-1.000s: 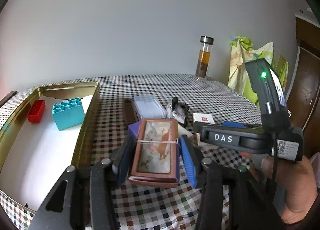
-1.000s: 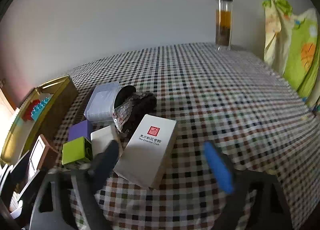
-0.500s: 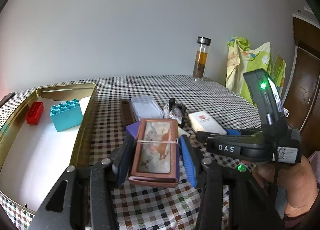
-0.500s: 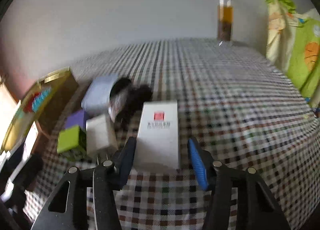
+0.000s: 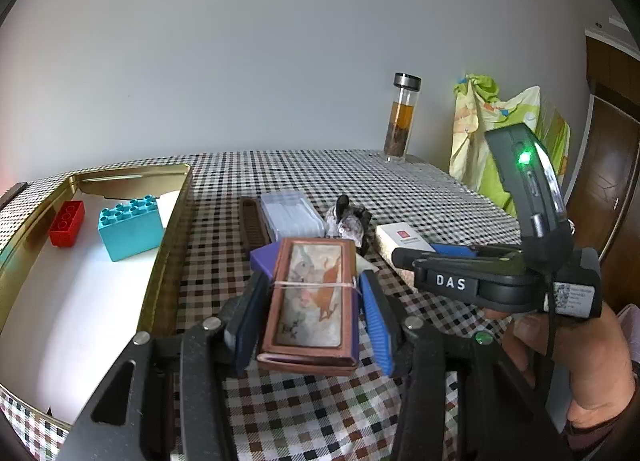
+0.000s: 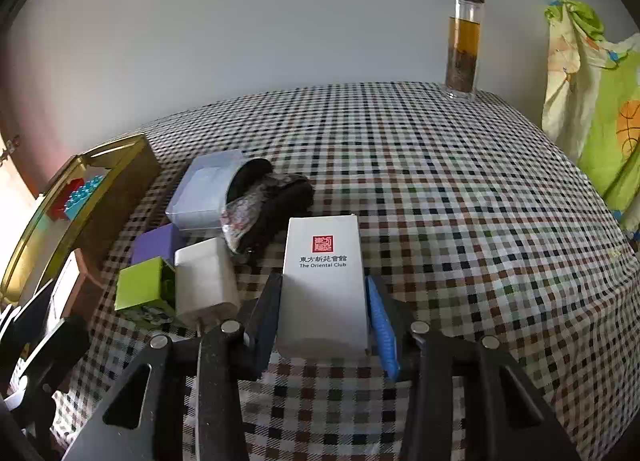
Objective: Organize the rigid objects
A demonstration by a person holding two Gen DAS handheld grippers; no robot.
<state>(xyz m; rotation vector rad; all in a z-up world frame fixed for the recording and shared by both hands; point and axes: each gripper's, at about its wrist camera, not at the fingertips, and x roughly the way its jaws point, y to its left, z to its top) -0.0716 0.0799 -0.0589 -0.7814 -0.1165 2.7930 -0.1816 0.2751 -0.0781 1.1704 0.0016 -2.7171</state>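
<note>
Checked tablecloth (image 6: 440,181) underneath: right gripper (image 6: 324,313) has just closed on the white rectangular box (image 6: 324,281); left gripper (image 5: 310,313) clasps a brown framed picture box (image 5: 310,301).

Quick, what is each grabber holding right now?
Left gripper: shut on the brown picture box.
Right gripper: jaws just closed onto the white box, gripping it.
</note>
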